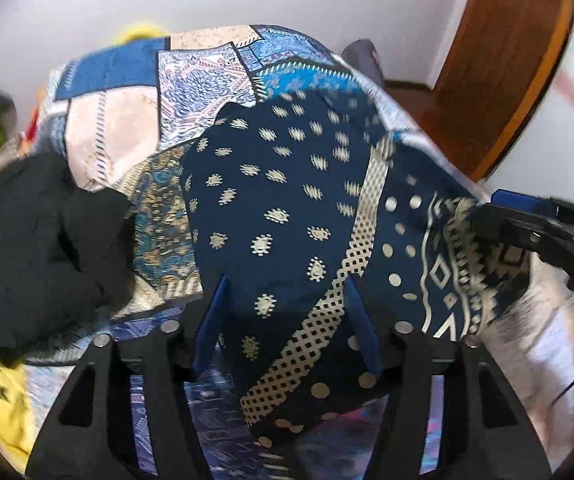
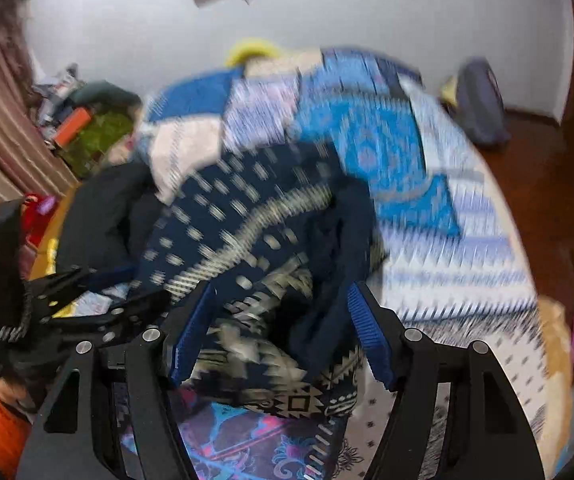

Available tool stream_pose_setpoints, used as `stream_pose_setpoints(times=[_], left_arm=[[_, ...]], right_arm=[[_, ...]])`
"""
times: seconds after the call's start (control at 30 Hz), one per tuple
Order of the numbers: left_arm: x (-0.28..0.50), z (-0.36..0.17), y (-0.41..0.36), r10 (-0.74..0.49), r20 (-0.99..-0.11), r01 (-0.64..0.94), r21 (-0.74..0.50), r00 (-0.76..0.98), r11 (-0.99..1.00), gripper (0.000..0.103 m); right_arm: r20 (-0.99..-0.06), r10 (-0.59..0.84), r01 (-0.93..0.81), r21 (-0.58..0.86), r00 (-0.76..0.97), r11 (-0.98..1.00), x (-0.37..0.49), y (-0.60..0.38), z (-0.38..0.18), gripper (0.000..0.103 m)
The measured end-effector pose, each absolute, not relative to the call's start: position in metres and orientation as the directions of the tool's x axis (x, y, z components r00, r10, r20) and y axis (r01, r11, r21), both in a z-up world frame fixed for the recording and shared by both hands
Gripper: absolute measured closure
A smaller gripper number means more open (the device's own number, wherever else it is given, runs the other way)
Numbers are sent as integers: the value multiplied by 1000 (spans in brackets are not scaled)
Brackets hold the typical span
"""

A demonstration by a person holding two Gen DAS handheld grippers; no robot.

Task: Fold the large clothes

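1. The garment (image 1: 287,208), navy with cream print, lay spread over a patchwork bedspread (image 1: 207,80), its near edge running down between the left gripper (image 1: 287,320) fingers.
2. Left gripper: jaws stood apart, blue pads (image 1: 211,320) clear of the cloth on both sides as far as the left view showed. Cloth sat between them, not pinched. Released.
3. Right gripper (image 2: 279,332): jaws wide, with a bunched part of the garment (image 2: 255,232) and its banded hem heaped between the pads (image 2: 367,332). Blur hid any contact; I read no pinch, so released here too.
4. A black garment (image 1: 39,248) lay just beside the navy one on its left, touching or overlapping; the blur left that unsettled.
5. Judgement: the step in hand was regrasping, or smoothing after laying down a fold.
6. To do it well: take each hold on a single edge layer near a corner, not on the heap, so the fold line stays straight.
7. Both holds should sit on the same hem, well apart, to carry the cloth taut.
8. Risk: catching the bedspread, or the black garment, along with the navy cloth.
9. The right-side bunching needed flattening before any further fold; otherwise the crease gets locked in.
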State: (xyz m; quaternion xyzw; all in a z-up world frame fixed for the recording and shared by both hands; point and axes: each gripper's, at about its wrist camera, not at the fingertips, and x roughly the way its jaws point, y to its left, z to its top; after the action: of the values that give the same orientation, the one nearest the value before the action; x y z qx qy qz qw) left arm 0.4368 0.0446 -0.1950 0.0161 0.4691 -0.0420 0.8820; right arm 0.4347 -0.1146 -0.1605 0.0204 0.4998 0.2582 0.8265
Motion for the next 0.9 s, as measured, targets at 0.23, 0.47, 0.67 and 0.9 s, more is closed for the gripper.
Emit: stream_pose_setpoints(times=[0.23,0.47,0.67,0.9], left_arm=[[407,-208,30,9,-803,115,97,597,989,35],[394,-219,46,-68,-824,72,-33,563,997,31],[376,-214,63,-88,-834,55,-70,545,996,24],[371,-180,82,21,-793,6,31,609,1000,25]], right_arm=[[-870,347,-369,212,350,905,418,-145,-219,24],[-871,347,-375,209,349,903,402,-156,-214,23],[-864,353,-388,205,359,899,391,-158,-195,23],[-829,336,-444,120,448,888,394,-161,-159,23]])
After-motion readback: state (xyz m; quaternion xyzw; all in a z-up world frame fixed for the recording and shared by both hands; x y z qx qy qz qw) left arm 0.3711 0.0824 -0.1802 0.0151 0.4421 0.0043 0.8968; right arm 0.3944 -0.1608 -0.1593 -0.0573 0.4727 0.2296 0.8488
